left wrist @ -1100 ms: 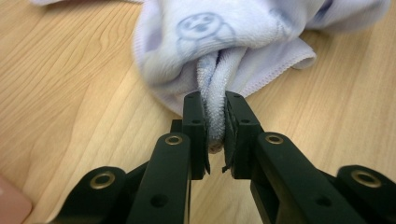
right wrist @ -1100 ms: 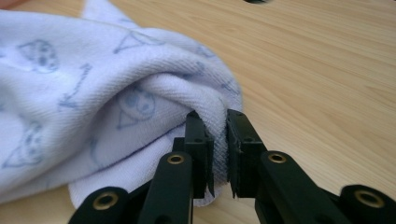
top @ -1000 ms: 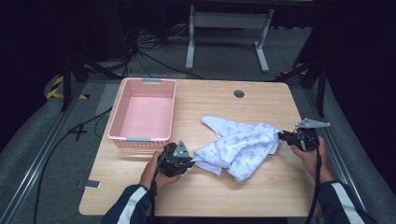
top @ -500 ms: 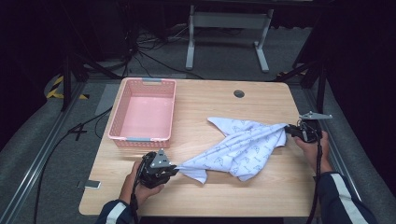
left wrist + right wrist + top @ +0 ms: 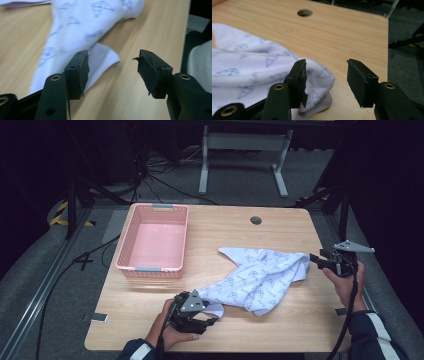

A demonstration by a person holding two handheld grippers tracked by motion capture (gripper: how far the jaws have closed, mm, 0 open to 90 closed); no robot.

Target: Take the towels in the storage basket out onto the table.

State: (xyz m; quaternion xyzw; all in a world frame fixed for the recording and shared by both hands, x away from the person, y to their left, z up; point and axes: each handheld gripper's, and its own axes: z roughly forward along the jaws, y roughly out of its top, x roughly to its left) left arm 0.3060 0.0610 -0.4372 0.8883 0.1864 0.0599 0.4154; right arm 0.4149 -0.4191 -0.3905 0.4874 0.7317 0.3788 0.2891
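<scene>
Table (image 5: 225, 227): a pale wooden top with a small round hole (image 5: 256, 220) near its far edge; the hole also shows in the right gripper view (image 5: 304, 12).
Basket (image 5: 154, 241): pink plastic, on the left part of the table, well apart from both claws, nothing inside it.
Cloth (image 5: 260, 277): white with a faint grey print, lying loose and rumpled on the table to the right of the basket, stretched from the near middle toward the right edge.
Left gripper (image 5: 202, 317): at the near edge of the table, at the cloth's near-left corner. Its jaws have just been opening and now stand apart. In the left gripper view (image 5: 112, 72) the cloth's folded corner (image 5: 100, 60) lies flat on the wood just past the left pad, and bare table shows in the gap; neither pad presses on it.
Right gripper (image 5: 314, 258): at the right edge, just beside the cloth's right end. Its jaws have just been opening too and stand apart. In the right gripper view (image 5: 326, 80) the cloth's hemmed edge (image 5: 319, 82) sags beside and behind the left pad, unclamped.
</scene>
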